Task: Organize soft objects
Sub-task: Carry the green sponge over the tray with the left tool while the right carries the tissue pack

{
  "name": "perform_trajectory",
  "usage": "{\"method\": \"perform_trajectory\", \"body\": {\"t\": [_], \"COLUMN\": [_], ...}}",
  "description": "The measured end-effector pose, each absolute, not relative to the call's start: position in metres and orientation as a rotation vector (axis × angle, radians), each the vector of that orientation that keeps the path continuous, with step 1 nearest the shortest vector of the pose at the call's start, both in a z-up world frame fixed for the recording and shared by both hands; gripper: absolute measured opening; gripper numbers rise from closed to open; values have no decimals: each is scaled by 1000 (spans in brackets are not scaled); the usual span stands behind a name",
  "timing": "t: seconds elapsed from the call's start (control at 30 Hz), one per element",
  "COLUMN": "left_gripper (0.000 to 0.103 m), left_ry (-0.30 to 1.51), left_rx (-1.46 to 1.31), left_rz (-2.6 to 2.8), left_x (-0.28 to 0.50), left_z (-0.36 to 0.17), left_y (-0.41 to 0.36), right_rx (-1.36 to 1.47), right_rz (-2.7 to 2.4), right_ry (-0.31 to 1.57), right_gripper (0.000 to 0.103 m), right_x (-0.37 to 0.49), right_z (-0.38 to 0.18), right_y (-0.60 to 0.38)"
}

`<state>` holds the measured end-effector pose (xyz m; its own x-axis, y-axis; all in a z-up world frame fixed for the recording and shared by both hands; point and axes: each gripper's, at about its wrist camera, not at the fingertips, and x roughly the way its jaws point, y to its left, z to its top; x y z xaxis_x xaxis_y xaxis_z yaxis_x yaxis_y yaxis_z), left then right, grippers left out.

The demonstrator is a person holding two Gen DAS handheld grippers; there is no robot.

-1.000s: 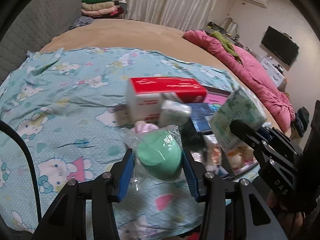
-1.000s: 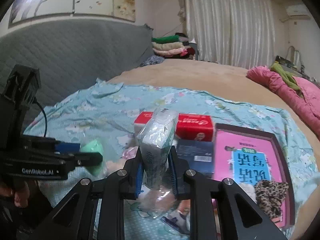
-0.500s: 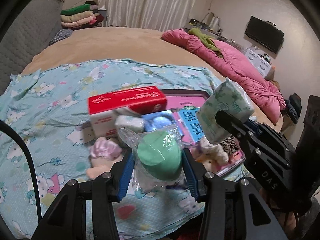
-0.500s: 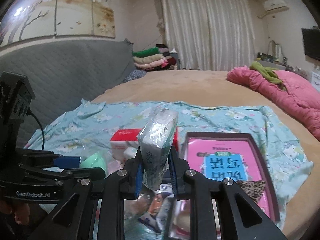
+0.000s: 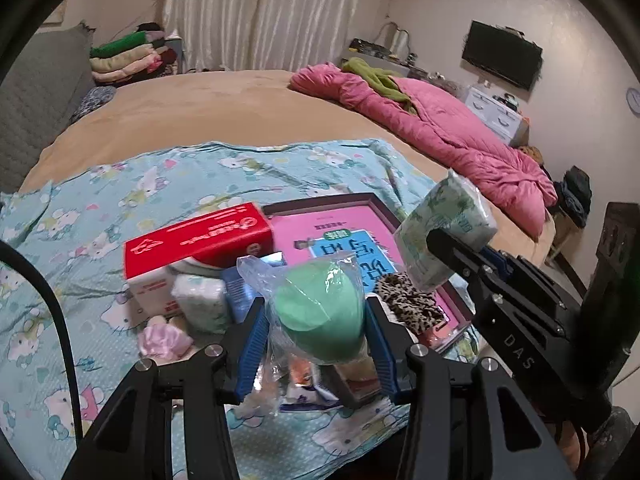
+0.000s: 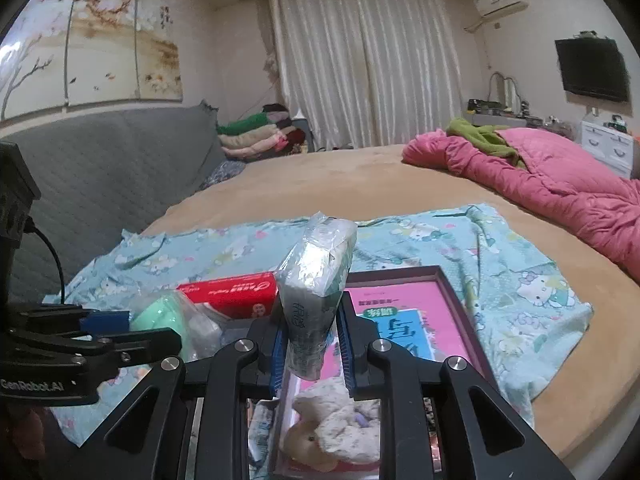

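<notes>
Both jaws clamped: green sponge (image 5: 320, 312), tissue pack (image 6: 316, 280).

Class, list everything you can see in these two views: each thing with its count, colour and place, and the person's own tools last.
green sponge in clear bag: 1, green, between the left tool's pads
tissue pack: 1, pale green-white, between the right tool's pads
red box: 1, red and white, on the sheet
pink tray: 1, pink, right of the box
leopard scrunchie: 1, spotted, on the tray
patterned sheet: 1, light blue, on the bed
quilt: 1, pink, far right
left tool: 1, black, blue pads
right tool: 1, black, blue pads
</notes>
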<state>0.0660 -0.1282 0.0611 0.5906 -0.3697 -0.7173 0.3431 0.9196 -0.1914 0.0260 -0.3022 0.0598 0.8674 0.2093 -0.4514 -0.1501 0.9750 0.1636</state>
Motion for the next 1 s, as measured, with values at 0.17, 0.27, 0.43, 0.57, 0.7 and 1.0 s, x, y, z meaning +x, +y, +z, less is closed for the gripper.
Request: {"method": "perform_trajectory", "body": {"t": [0.17,0.27,0.43,0.57,0.7,1.0], "left_gripper": [48,48,48,48,48,48], "left_ry": [838,840,858,862,866,893], "left_rx": [-3,18,15,16,11,12], "left_rz": [-437,-435,-440,-438,-438,-449], "left_x": [68,70,78,85,91,107], "left_z": [60,58,54,52,52,42], "left_y": [-146,-152,-161,-165,-170,-184], "right_rx": [139,148,154,169,175,217], "right_rz": [161,137,112,99,75,14], "right_ry": [475,470,469,470,469,508], "right_gripper": [23,23,23,23,23,23], "right_x": [24,23,22,21,21,27], "right_z": [61,61,60,59,58,46], "right_y": [-316,-324,-334,-342,-350,-377]}}
